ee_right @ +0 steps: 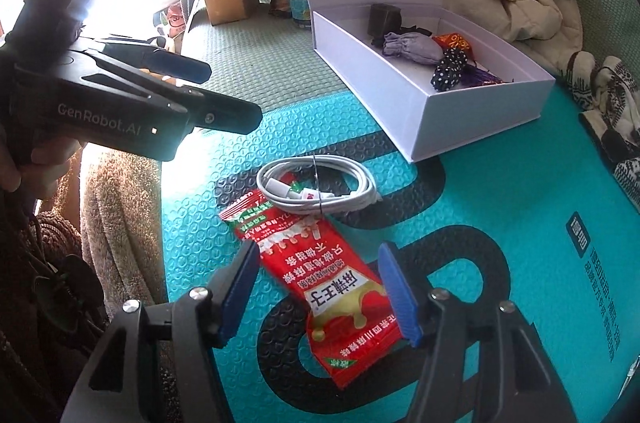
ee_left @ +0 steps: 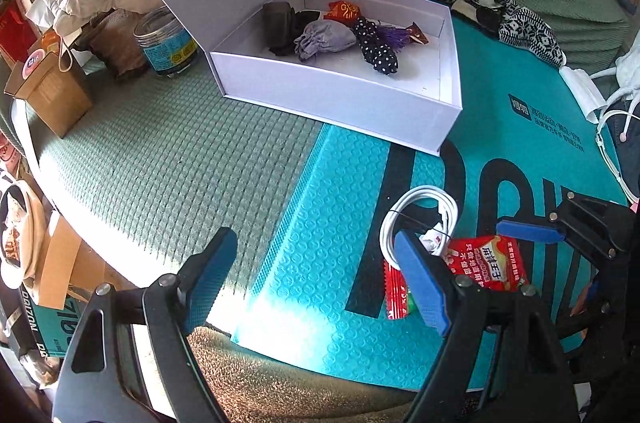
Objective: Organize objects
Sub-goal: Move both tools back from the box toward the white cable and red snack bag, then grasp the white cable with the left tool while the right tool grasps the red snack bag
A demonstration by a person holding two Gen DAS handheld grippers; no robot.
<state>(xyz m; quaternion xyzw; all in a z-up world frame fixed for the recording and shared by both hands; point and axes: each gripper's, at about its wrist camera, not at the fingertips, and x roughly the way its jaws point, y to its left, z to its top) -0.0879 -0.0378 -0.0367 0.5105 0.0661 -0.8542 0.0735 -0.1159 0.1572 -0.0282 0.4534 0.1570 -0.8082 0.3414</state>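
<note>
Pick-up stage of the tidying task, shown from both wrist cameras. Right tongs (ee_right: 320, 293) released, jaws wide apart and straddling the red snack packet (ee_right: 320, 287), which lies flat on the teal mat (ee_right: 500, 207) between the blue pads (ee_right: 400, 297); whether either pad touches the foil cannot be told. Just beyond the packet's far end, ahead of the right tongs: coiled white cable (ee_right: 320, 189), touching or slightly overlapping the packet's top edge. Farther ahead and to the right: open white box (ee_right: 436, 111), lid raised, already holding a grey pouch (ee_right: 412, 49), a dotted black pouch (ee_right: 448, 71), a red wrapped item (ee_right: 454, 43) and a dark block (ee_right: 384, 17).

Left tongs (ee_left: 316, 279) likewise released and empty, jaws spread over bare mat; packet (ee_left: 486, 263) and cable (ee_left: 420, 219) lying to their right, partly behind the right-hand blue pad (ee_left: 420, 279), box (ee_left: 340, 91) well ahead. Same tongs seen side-on at upper left in the right wrist view, raised above the mat.

Judged step: grasp of the packet, with the box as the likely destination. Next move calls for closing the right jaws across the packet's narrow width, low enough to catch thin, slippery foil, then lifting clear without dragging the cable along. Cable left for a later pass.
</note>
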